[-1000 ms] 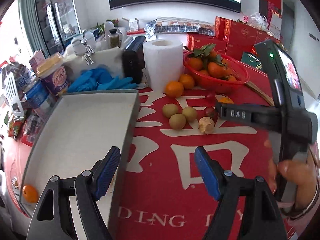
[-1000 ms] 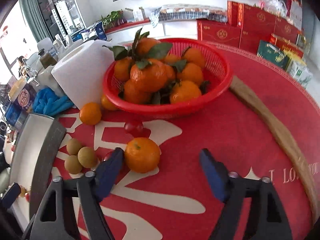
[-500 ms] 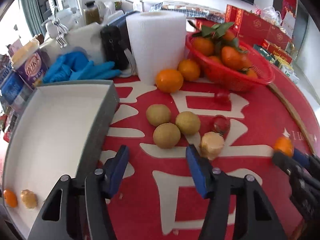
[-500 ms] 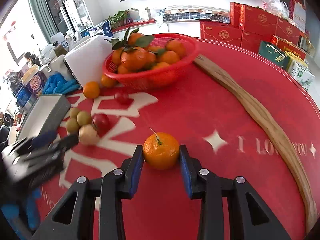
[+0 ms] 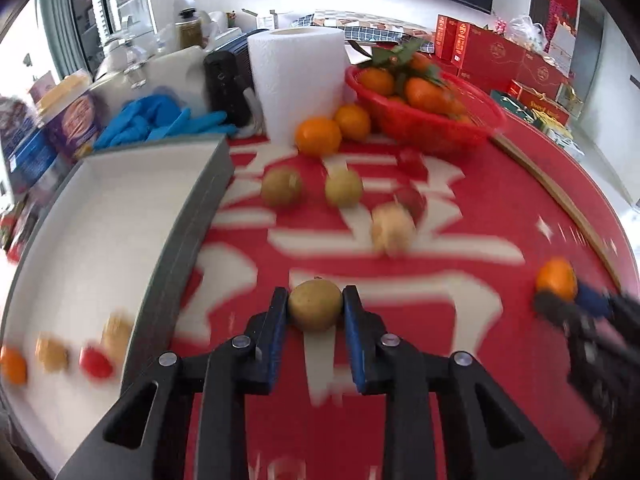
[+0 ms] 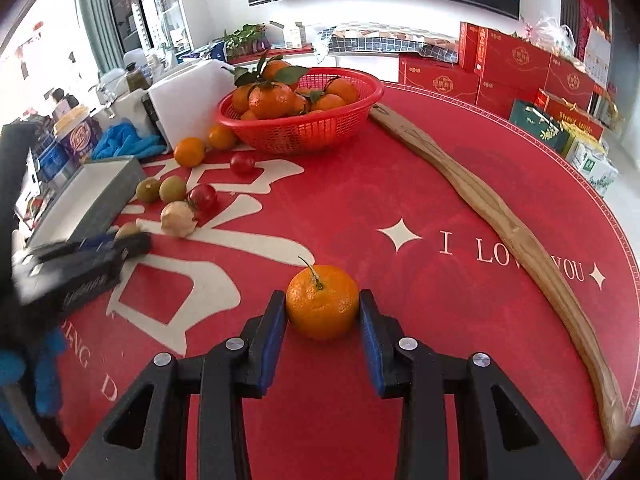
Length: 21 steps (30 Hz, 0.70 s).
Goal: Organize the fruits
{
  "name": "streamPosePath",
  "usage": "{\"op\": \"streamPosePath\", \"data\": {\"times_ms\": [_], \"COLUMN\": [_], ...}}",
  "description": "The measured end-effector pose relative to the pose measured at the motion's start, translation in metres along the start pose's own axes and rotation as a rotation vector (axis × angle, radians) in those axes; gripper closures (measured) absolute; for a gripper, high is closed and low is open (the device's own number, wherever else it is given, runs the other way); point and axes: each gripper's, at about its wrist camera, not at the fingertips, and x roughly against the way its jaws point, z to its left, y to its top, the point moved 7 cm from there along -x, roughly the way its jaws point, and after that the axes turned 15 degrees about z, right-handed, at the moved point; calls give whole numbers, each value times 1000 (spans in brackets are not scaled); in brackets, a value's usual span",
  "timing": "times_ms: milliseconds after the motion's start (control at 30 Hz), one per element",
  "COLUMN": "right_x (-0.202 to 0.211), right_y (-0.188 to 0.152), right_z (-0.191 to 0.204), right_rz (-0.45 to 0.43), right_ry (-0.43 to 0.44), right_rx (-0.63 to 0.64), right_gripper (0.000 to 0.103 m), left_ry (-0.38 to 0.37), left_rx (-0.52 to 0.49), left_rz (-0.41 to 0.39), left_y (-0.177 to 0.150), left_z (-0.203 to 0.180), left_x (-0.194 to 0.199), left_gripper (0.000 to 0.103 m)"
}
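Sorting is partway through, as I judge it. The left tongs [image 5: 315,310] are closed on a small brown-green fruit [image 5: 315,307], both pads touching its sides, held over the red table [image 5: 460,360] just beside the long wall of the white tray [image 5: 120,216]. The right tongs [image 6: 322,312] are pinched on a stemmed mandarin [image 6: 322,306], low over the table's near middle; whether it rests on the cloth I cannot tell. Already in the tray, near its close end: four small blurred fruits, one orange [image 5: 13,364], two tan, one red. Left on the table between tray and red basket [image 6: 300,128]: two brown-green fruits [image 6: 160,189], a pale peeled-looking one [image 6: 177,218], two red ones [image 6: 203,196] and two loose mandarins [image 6: 190,151] beside the paper roll [image 5: 298,80]. Judgement: both held fruits are yet to be placed, then roughly seven loose pieces remain. The basket's mandarins appear untouched.
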Motion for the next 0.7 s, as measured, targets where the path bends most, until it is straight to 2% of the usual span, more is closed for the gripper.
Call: {"op": "streamPosePath", "data": {"times_ms": [67, 167, 400, 700], "right_x": [0, 0, -2, -3], "right_y": [-3, -5, -4, -5], "right_z": [2, 5, 7, 9], "right_rz": [-4, -11, -12, -12], "right_ry": [-12, -39, -75, -111], "right_rx": [10, 25, 37, 54], "right_gripper": [66, 66, 66, 64], "left_ry": [-1, 7, 15, 1], "left_rx": [11, 11, 12, 20], "left_rz": [-11, -28, -62, -62], "left_y": [-17, -24, -22, -21], "left_z": [1, 3, -6, -6], "left_x": [6, 10, 6, 6], "left_gripper": [74, 74, 74, 74]}}
